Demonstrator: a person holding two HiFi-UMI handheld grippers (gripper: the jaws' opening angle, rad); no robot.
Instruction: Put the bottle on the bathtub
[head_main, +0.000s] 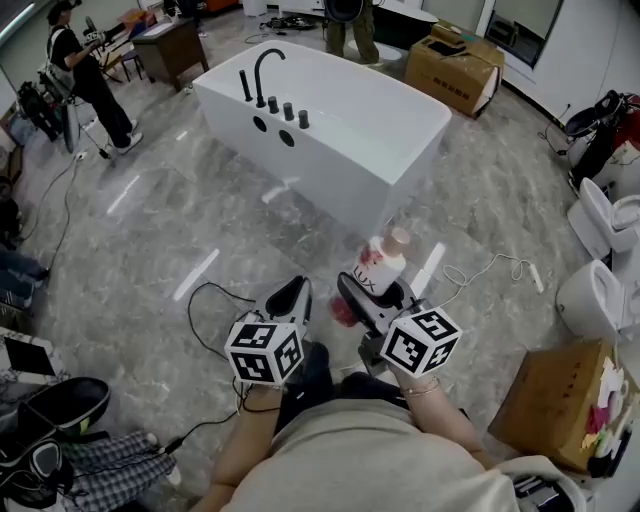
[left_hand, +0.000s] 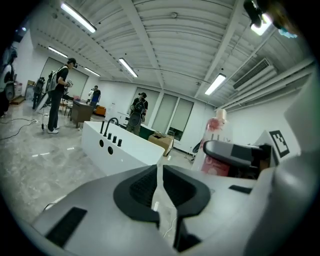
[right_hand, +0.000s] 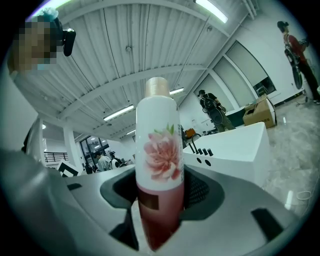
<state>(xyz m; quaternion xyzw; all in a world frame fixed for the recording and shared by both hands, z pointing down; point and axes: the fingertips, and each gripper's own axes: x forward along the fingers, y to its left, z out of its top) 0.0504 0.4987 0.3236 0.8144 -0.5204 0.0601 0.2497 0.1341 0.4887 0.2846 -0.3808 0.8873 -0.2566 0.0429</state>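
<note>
Clamping the bottle (right_hand: 160, 160) by its red lower half, the right gripper (right_hand: 160, 200) has a pad pressed on each side; the white upper part and pale cap rise above the jaws. In the head view the bottle (head_main: 385, 262) hangs over the floor (head_main: 180, 210), short of the near corner of the tub (head_main: 330, 170) and apart from it. The left gripper (left_hand: 160, 192) is pinched together with only a slit between its pads and nothing in it; it sits just left of the right gripper (head_main: 365, 295) in the head view.

A black faucet (head_main: 262, 70) and a row of black knobs stand on the tub's far-left rim. A white cable (head_main: 490, 268) loops on the floor to the right of the bottle, and two toilets (head_main: 600, 215) stand along the right edge. One cardboard box (head_main: 455, 65) sits behind the tub, another (head_main: 560, 405) at lower right. A person (head_main: 90, 70) stands at upper left.

The bottle's label reads "LUX", with a pink flower printed above it.
</note>
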